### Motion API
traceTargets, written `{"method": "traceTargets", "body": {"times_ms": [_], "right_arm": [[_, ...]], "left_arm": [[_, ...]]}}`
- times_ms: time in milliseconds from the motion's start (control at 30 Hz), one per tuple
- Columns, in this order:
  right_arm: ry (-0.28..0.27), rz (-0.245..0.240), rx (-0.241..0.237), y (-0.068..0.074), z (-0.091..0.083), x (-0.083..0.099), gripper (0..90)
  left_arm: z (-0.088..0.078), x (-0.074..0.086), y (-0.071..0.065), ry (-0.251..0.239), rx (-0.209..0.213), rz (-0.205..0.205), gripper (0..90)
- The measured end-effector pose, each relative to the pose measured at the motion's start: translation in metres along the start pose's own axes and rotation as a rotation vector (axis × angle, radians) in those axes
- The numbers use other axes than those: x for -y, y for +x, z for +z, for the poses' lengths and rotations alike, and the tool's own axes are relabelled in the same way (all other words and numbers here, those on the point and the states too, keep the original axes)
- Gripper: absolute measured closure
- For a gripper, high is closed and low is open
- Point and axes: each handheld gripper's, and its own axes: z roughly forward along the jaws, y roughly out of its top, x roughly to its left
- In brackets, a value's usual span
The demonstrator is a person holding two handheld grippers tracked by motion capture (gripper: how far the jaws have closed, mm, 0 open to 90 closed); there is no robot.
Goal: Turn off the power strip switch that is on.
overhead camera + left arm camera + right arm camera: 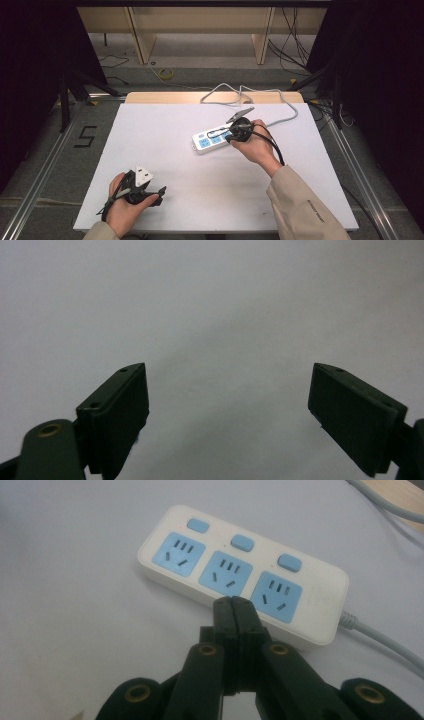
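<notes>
Nearest the camera in the high view, the person's left hand rests at the front edge of the white table (150, 135), holding the left gripper (159, 192). Its jaws stand wide apart with nothing between them, over bare tabletop.

Farther back, right of centre, lies a white power strip (212, 139) with three blue sockets and three blue switches, its grey cable (260, 95) looping toward the table's far edge. The right gripper (233, 602) hovers at the strip's near edge, jaws clenched tight together, gripping nothing. The tips sit just before the middle and right-hand sockets; whether they touch the casing cannot be told.

Risks, as a judgement: pressing with closed tips could slide the light, unsteadied strip across the smooth table, since the left gripper is well apart. The tips could also land on a socket instead of a switch
</notes>
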Motion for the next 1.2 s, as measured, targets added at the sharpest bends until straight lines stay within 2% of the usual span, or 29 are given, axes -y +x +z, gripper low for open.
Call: {"method": "traceTargets", "body": {"times_ms": [667, 1200], "right_arm": [[0.002, -0.001, -0.006, 0.002, 0.010, -0.013, 90.0], [0.016, 0.007, -0.005, 0.002, 0.020, -0.016, 90.0]], "left_arm": [[0.000, -0.001, -0.001, -0.002, 0.001, 0.001, 16.3], [0.001, -0.001, -0.001, -0.007, 0.005, -0.004, 16.3]]}}
